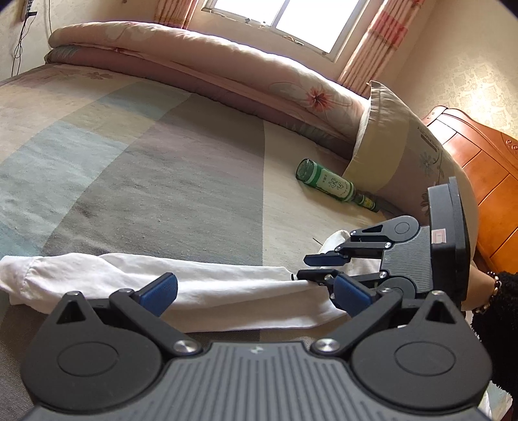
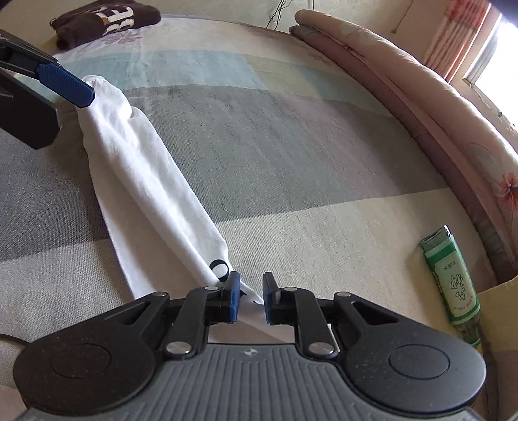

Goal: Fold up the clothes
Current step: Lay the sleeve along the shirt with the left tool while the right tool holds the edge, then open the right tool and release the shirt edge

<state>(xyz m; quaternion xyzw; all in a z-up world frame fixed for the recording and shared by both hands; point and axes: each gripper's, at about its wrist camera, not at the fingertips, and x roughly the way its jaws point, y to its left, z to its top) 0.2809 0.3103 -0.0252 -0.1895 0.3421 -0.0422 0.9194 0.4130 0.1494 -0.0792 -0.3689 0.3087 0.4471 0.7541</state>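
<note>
A white garment (image 1: 210, 285) lies folded into a long narrow strip on the striped bedsheet (image 1: 162, 181). My left gripper (image 1: 255, 291) hovers over its middle, jaws wide open and nothing pinched. In the right wrist view the white garment (image 2: 145, 181) runs from upper left down to my right gripper (image 2: 252, 298). Its pads stand a little apart, with a thin corner of cloth lying loose in the gap. The right gripper (image 1: 312, 267) also shows at the strip's right end. One blue finger (image 2: 64, 85) of the left gripper touches the strip's far end.
A green glass bottle (image 1: 327, 184) (image 2: 453, 278) lies on the bed beside a pillow (image 1: 404, 155). A rolled quilt (image 1: 194, 55) lines the far edge. A folded dark brown garment (image 2: 106, 19) sits at a far corner. A wooden headboard (image 1: 479, 168) and a dark sleeve (image 1: 498, 307) are at right.
</note>
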